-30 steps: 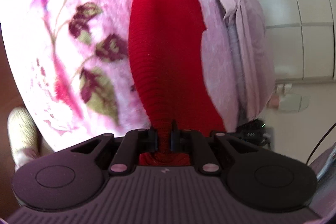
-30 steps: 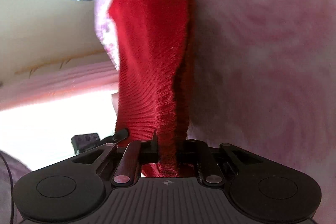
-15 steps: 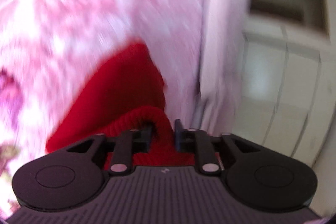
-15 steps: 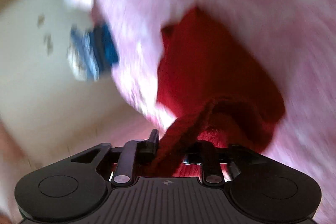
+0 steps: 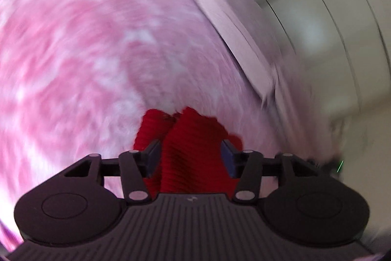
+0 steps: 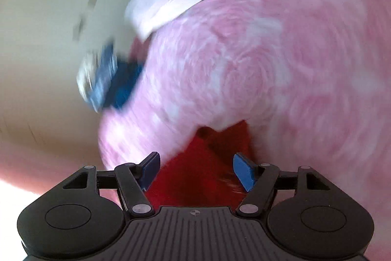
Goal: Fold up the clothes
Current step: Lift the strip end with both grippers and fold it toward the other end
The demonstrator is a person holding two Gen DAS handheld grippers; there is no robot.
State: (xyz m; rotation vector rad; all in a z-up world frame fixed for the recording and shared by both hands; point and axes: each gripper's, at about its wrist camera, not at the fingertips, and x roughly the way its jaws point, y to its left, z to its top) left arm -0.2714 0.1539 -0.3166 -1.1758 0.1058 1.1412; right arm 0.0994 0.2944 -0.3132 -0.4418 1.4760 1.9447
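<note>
Both grippers are now seen spread wide where they were clamped half a second ago: the left gripper point(image 5: 190, 158) and right gripper point(image 6: 195, 170) are released, with the red knit garment point(image 5: 193, 151) bunched loosely between their jaws on the pink fleece blanket point(image 5: 85, 53).

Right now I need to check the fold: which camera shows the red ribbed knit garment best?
The left wrist view: the red ribbed knit garment shows its ribs and folded top fairly sharply. The right wrist view shows it blurred and dimmer.
</note>
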